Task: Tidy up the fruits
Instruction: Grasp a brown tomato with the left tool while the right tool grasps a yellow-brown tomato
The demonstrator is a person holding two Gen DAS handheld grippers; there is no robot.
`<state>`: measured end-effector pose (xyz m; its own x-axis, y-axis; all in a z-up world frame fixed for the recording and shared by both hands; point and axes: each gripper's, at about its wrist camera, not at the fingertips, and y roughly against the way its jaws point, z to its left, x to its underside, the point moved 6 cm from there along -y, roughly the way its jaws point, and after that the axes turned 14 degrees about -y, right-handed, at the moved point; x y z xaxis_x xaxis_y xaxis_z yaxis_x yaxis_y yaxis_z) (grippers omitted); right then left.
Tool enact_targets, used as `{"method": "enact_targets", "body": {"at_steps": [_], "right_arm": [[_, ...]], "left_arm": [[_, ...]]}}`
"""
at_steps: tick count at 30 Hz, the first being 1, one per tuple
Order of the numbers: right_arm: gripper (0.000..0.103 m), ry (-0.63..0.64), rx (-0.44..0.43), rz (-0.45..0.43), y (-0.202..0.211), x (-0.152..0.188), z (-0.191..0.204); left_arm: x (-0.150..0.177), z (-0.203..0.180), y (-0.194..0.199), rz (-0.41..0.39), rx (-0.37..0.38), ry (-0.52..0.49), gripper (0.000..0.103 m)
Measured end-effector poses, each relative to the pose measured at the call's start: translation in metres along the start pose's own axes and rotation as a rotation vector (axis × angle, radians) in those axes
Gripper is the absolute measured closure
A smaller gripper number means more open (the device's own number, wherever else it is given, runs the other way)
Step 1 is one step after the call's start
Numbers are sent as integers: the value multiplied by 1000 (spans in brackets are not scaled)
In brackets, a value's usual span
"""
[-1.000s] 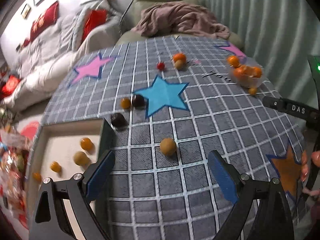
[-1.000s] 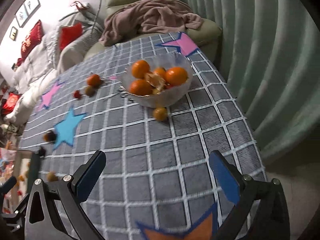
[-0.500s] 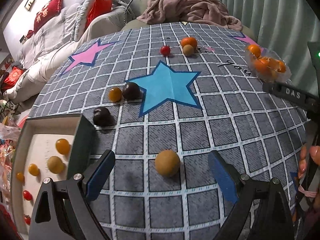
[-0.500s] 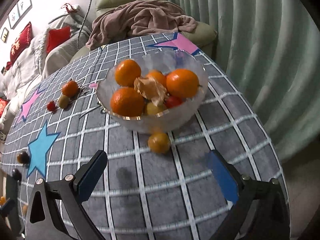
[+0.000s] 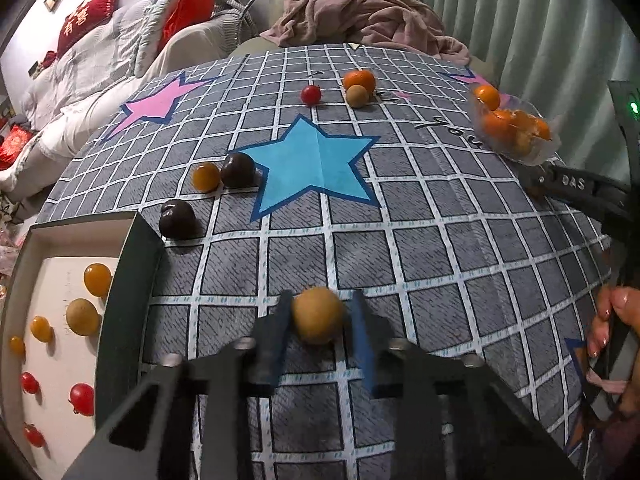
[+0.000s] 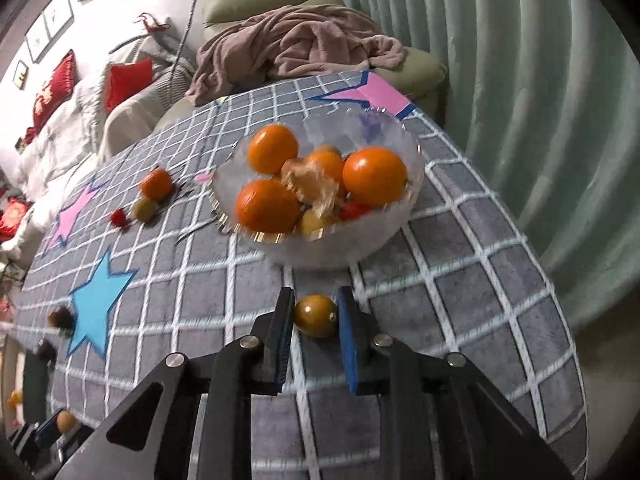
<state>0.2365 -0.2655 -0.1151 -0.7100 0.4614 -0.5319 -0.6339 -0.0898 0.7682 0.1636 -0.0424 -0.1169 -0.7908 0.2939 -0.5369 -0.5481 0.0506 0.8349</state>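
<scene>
Only the left wrist view shows the dark-walled box (image 5: 132, 304) at the near left corner of the surface (image 5: 440, 248), holding small yellow and tan fruits and a few red tomatoes (image 5: 81, 399) on its pale floor; it also shows two dark plums (image 5: 178, 220) just beyond the box, one of them touching a small orange fruit (image 5: 206, 177), and the person's right hand (image 5: 616, 332) at the far right edge. The right wrist view alone gives a close look into the clear bowl (image 6: 384, 236), which holds several oranges (image 6: 374, 176), a peeled piece, a red tomato and a pale fruit; in the left view this bowl is small and distant at the right. Both views show an orange, a tan fruit and a red tomato grouped far across the checked cloth, beyond the blue star (image 5: 316, 168). The letters "DAS" can be read on the black bar of the other tool at the right of the left view, and cursive "you" is printed on the cloth near the bowl. The left tool (image 5: 320, 320) has its blue pads set close on either side of a tan round fruit (image 5: 318, 318); blur hides whether they actually press it. The right tool (image 6: 314, 316) is clenched on a small yellow-brown fruit (image 6: 316, 315), which sits between the pads just in front of the bowl.
</scene>
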Motion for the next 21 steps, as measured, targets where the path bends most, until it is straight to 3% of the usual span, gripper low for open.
{"method": "enact_targets", "body": {"at_steps": [10,21], "right_arm": [[79,-53,-128,82,47,53,-17],[79,-53,-158,129,84,102,-19]], "left_arm": [[22,0,16,-10,58,10,76],[51,-4,35,-2,76,-4,76]]}}
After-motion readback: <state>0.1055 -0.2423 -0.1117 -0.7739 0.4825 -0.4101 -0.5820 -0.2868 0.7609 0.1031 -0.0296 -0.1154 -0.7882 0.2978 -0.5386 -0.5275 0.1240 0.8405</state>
